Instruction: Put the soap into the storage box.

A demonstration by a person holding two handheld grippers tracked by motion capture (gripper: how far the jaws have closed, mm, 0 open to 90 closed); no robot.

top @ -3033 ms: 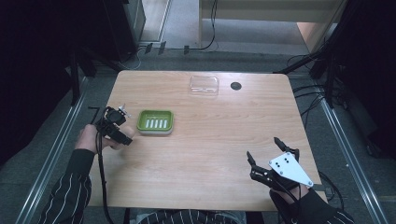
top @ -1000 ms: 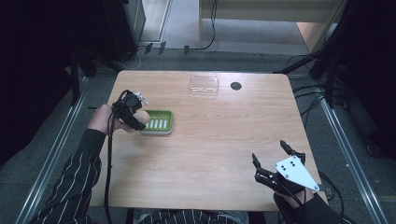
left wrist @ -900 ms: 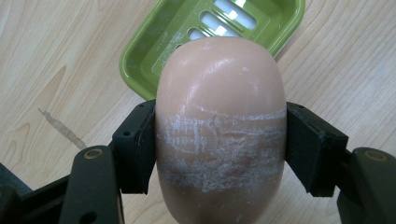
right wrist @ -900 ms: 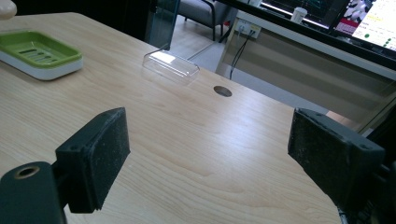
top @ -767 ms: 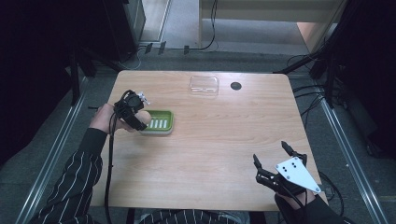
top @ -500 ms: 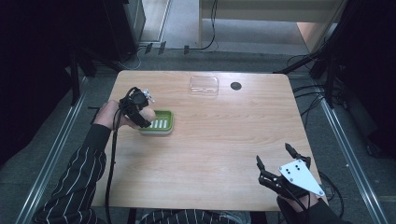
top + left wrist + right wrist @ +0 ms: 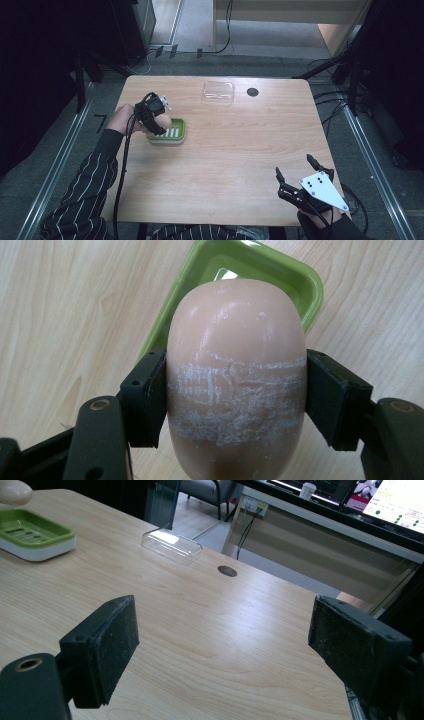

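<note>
A pale pink oval soap bar is clamped between the black pads of my left gripper, which is shut on it. It hangs just above the green soap dish, over the dish's left end in the high view, where the left gripper and soap bar sit over the green soap dish. My right gripper rests near the table's front right corner, open, with nothing between its jaws. In the right gripper view the green soap dish lies far left.
A clear plastic lid lies at the back of the wooden table, with a dark round hole beside it. In the right gripper view the clear plastic lid and dark round hole lie ahead. Cables run past the right edge.
My left gripper, holding the soap bar, has moved from the table's left side rightward and over the green dish. The right gripper drifted slightly right, toward the front corner.
</note>
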